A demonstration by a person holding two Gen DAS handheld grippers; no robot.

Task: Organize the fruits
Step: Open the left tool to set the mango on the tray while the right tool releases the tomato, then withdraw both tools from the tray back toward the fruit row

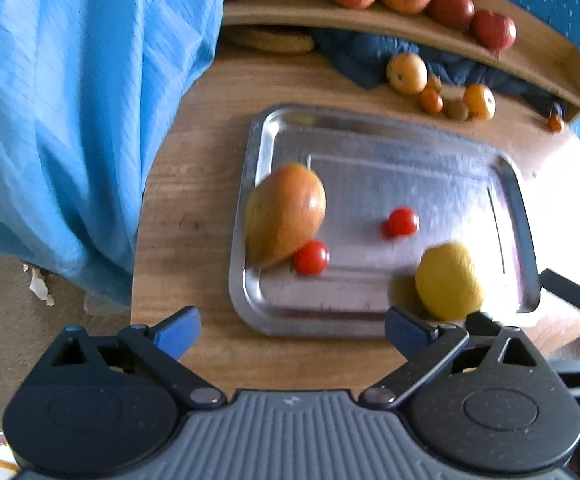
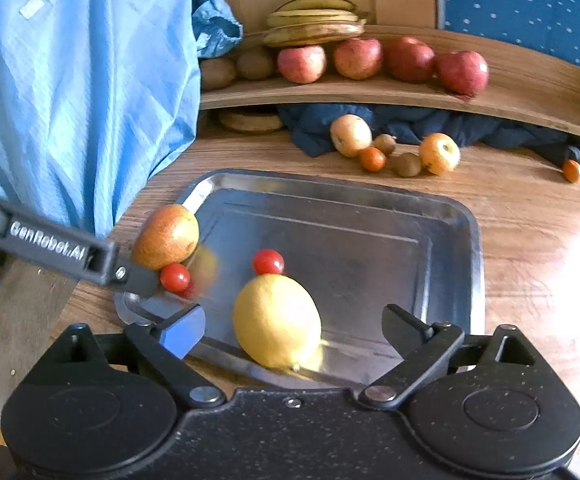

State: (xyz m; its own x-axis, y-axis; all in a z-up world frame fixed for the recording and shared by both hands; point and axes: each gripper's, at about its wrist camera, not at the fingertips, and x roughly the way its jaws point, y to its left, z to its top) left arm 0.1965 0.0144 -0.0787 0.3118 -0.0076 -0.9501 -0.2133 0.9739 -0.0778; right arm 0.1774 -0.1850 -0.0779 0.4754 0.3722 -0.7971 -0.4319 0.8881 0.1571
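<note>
A steel tray (image 1: pixel 389 152) (image 2: pixel 369 216) lies on the wooden table. On it are a mango (image 1: pixel 284 214) (image 2: pixel 166 236) at the left rim, two cherry tomatoes (image 1: pixel 310 257) (image 1: pixel 401 222) (image 2: pixel 174 277) (image 2: pixel 268 261), and a yellow lemon (image 1: pixel 449 281) (image 2: pixel 277 320) near the front edge. My left gripper (image 1: pixel 291 330) is open and empty over the table before the tray; its finger also shows in the right wrist view (image 2: pixel 90 258). My right gripper (image 2: pixel 293 330) is open with the lemon between its fingers, not gripped.
A wooden shelf (image 2: pixel 369 92) at the back holds several red apples (image 2: pixel 357 58), kiwis and bananas (image 2: pixel 313 20). Loose apples (image 2: pixel 350 135), oranges and kiwis lie on the table by a dark blue cloth (image 2: pixel 409 124). A light blue garment (image 1: pixel 70 120) hangs at the left.
</note>
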